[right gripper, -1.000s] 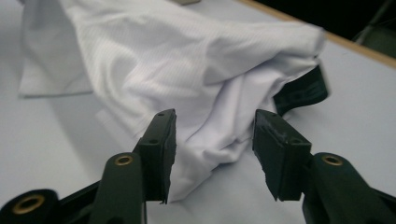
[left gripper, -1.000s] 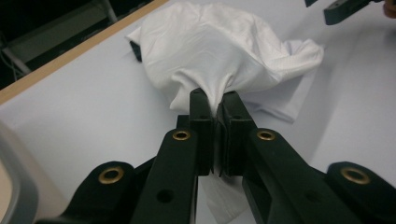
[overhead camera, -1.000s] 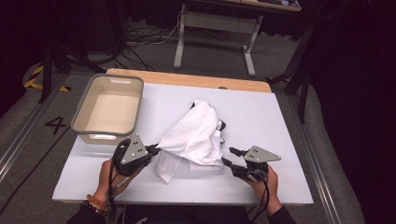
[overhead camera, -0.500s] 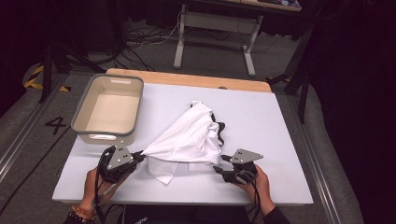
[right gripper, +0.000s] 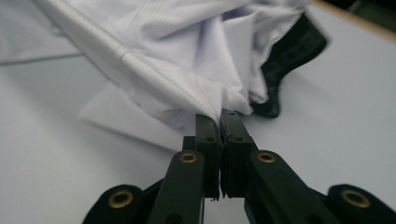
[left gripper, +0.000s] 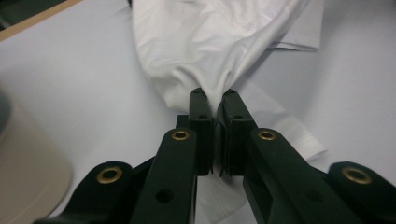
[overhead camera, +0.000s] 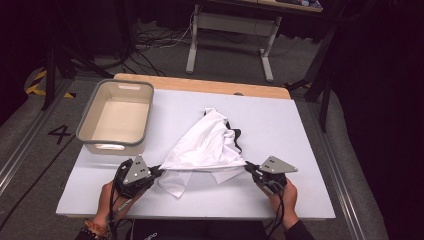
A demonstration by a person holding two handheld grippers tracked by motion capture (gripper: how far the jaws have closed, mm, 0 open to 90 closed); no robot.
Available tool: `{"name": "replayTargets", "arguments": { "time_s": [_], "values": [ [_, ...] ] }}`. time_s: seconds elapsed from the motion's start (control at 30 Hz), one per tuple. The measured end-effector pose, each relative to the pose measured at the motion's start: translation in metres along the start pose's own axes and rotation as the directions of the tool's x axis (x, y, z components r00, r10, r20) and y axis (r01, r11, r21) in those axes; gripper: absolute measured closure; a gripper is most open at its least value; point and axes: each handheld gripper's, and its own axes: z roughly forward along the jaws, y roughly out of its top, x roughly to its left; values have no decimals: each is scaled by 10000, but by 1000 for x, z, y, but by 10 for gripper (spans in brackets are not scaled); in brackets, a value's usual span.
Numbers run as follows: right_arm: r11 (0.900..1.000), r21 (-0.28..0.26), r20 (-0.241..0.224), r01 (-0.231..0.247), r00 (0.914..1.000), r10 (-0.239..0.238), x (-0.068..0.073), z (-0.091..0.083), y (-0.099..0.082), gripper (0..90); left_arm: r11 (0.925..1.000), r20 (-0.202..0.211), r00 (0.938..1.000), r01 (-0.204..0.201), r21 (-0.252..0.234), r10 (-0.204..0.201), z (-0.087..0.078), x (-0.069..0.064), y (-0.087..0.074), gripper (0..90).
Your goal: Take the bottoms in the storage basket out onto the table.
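1. Cloth [overhead camera: 207, 145]: one white, soft, creased piece, lying at mid-frame on the table [overhead camera: 310, 130].
2. Left gripper [overhead camera: 159, 170] and right gripper [overhead camera: 247, 167], having just closed, are each pinching a corner.
3. Bin [overhead camera: 116, 117]: one, rectangular, upper left.

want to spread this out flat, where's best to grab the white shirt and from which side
Grip the white shirt at its near hem, one corner per side, coming in low from the table's near edge. The left gripper and right gripper already pinch there; the hem runs taut between them.
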Motion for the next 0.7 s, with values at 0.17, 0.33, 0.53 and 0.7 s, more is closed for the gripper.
{"name": "replayTargets", "arguments": {
  "time_s": [0.17,0.33,0.53,0.7],
  "values": [
    [9920,-1243,1217,-231,9918,383,-17,-33,6,884,9991,705,9967,-380,-194,393,15,-19,14,856],
    [9738,-2272,1850,60,9820,371,-20,-65,21,883,9972,1150,9914,-566,-480,618,20,-31,25,855],
    [9685,-2474,1743,295,9846,146,-14,-75,25,877,9965,1124,9905,-761,-336,794,21,-35,24,854],
    [9735,-2268,1320,305,9913,-3,-5,-74,21,804,9982,862,9945,-577,-156,589,15,-26,17,855]
  ]
}}
